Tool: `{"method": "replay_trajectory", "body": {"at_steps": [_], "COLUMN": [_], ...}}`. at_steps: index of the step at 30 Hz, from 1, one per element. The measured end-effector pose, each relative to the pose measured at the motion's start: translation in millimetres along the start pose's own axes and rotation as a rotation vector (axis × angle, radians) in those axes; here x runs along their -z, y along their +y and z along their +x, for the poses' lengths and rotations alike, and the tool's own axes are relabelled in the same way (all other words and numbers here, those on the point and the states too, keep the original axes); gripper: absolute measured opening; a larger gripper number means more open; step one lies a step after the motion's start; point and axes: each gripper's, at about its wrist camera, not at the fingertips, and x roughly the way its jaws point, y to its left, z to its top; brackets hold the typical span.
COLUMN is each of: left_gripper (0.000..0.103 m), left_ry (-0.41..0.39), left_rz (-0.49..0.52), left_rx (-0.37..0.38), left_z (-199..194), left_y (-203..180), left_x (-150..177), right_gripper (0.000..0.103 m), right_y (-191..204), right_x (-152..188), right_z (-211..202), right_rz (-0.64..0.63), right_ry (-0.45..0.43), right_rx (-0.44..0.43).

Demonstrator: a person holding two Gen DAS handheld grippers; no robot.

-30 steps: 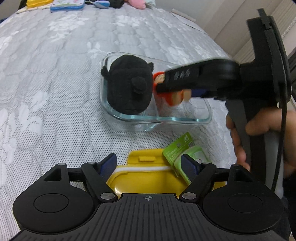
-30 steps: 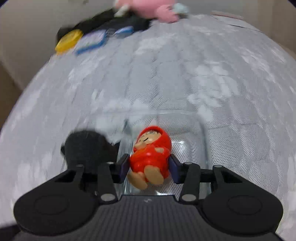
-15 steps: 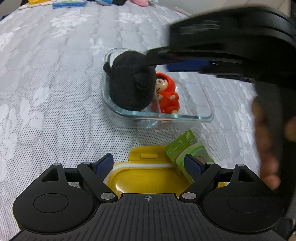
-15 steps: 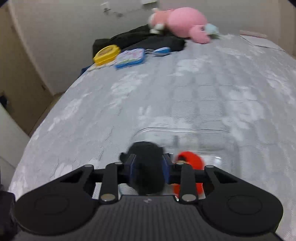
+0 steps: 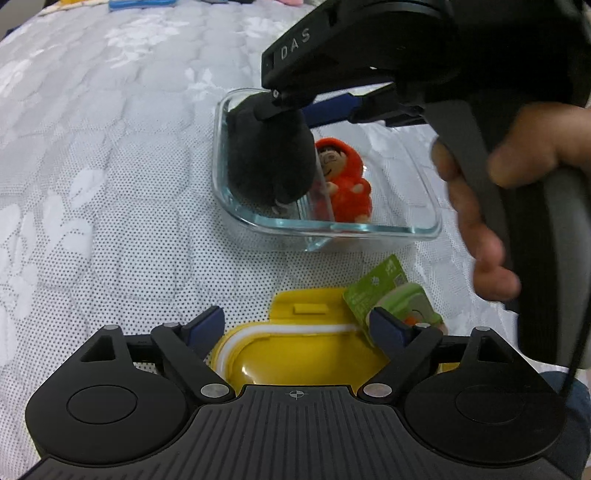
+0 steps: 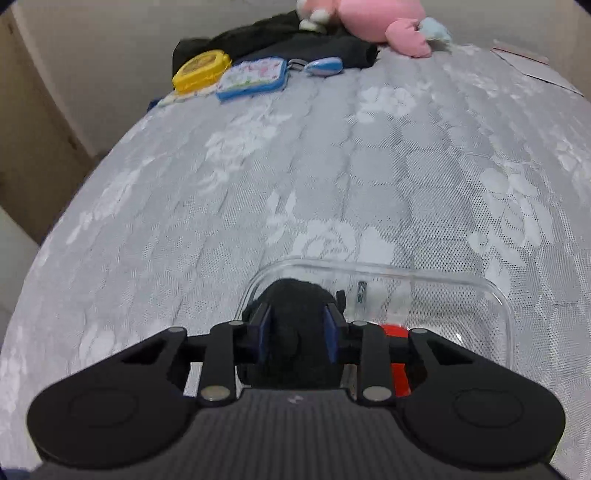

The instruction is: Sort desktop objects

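A clear glass container point(image 5: 424, 230) lies on the grey quilted bed. In it are a black plush toy point(image 5: 267, 158) on the left and a red-hooded doll point(image 5: 347, 184) to its right. My right gripper point(image 6: 297, 338) reaches in from above and is shut on the black plush toy point(image 6: 295, 314), its blue pads pressing both sides. The red doll point(image 6: 395, 332) shows just right of it. My left gripper point(image 5: 297, 328) is open and empty, low over a yellow lid point(image 5: 303, 350) and a green packet point(image 5: 384, 291).
The glass container's rim point(image 6: 502, 306) lies close to the right gripper. At the bed's far end are a yellow case point(image 6: 201, 70), a blue pouch point(image 6: 253, 77), a dark cloth point(image 6: 280, 40) and a pink plush point(image 6: 373, 18). A wall rises behind.
The right gripper let go of the red doll in the container, moved left, and closed on the black plush toy. The left gripper has stayed still and open.
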Motion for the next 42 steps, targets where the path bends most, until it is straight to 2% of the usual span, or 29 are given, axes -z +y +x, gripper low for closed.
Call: {"method": "replay_trajectory", "body": {"at_steps": [4,7,9,11,13,15,18,21,26,30,35,39,42], "left_gripper": [0.092,0.093,0.093,0.093,0.094,0.094,0.094,0.094,0.094,0.094,0.095,0.095,0.095], "left_ry": [0.010,0.020,0.025,0.015,0.008,0.008,0.024,0.044,0.098,0.096,0.101,0.106,0.111], "left_rz": [0.023,0.037,0.050,0.062,0.079,0.106,0.114,0.119,0.136,0.133,0.151,0.138,0.148], "left_rx": [-0.002,-0.010,-0.014,-0.017,-0.028,-0.042,-0.050,-0.064,-0.163,-0.159,-0.124,-0.159,-0.217], "left_z": [1.5,1.7,0.7,-5.5,-11.8,-16.1,-16.6,-13.3,0.1,-1.1,-6.9,-3.6,1.6], "left_y": [-2.6,-3.2,-3.8,-3.4,-3.3,-3.9,-3.1,-2.5,1.3,4.4,4.2,8.2,9.4], "left_x": [2.4,4.5,4.4,4.1,3.9,4.6,5.8,7.3,11.9,11.3,10.6,8.3,7.9], "right_gripper": [0.043,0.042,0.043,0.054,0.065,0.066,0.067,0.067,0.066,0.066,0.069,0.069,0.068], "right_y": [2.3,-6.0,-9.1,-12.1,-12.6,-13.2,-16.0,-22.3,-25.9,-32.4,-30.9,-25.9,-24.0], "right_x": [2.2,6.9,17.6,28.4,48.2,73.8,109.2,126.1,126.7,125.3,122.7,126.7,129.3], "right_z": [-5.3,-31.4,-60.6,-90.0,-110.5,-120.5,-117.9,-107.0,-79.1,-75.0,-80.5,-73.8,-63.6], "right_rz": [-0.003,0.047,0.011,-0.027,-0.113,-0.205,-0.274,-0.221,-0.143,-0.105,-0.175,-0.200,-0.204], "right_ry": [0.025,-0.042,-0.087,-0.131,-0.110,-0.077,-0.026,0.015,0.062,0.099,0.107,0.121,0.125], "right_rx": [0.010,-0.024,-0.010,0.005,0.056,0.125,0.184,0.154,0.096,0.054,0.063,0.048,0.039]}}
